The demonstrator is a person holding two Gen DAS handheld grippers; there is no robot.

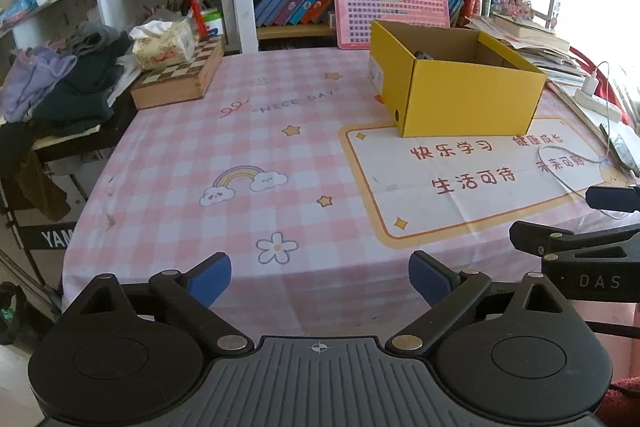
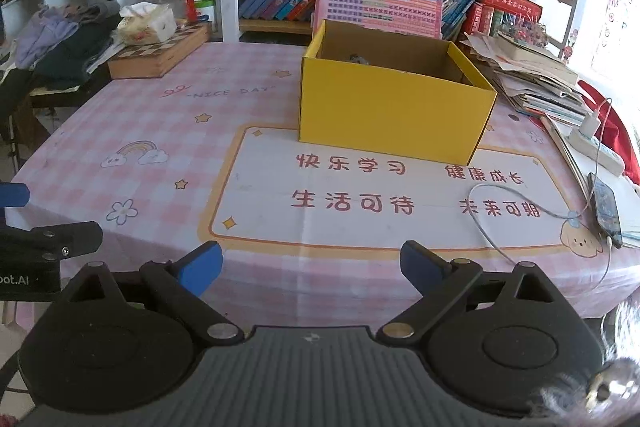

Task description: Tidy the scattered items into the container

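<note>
Nearest, the left hand-held gripper (image 1: 319,283) and the right hand-held gripper (image 2: 311,269) both hang wide apart and hold nothing, just off the near edge of the tabletop (image 2: 168,131). Beyond them the cloth lies bare of loose items, save a white cable (image 2: 486,227) on the right. Further back stands the yellow box (image 2: 390,111), open-topped cardboard (light and stiff, I judge, and easily shoved, so best steadied by a wall). Something small and dark (image 1: 424,55) already lies inside, too hidden to name. Only the right view shows the phone (image 2: 606,209) clearly; only the left shows the box's finger hole (image 1: 397,115).
</note>
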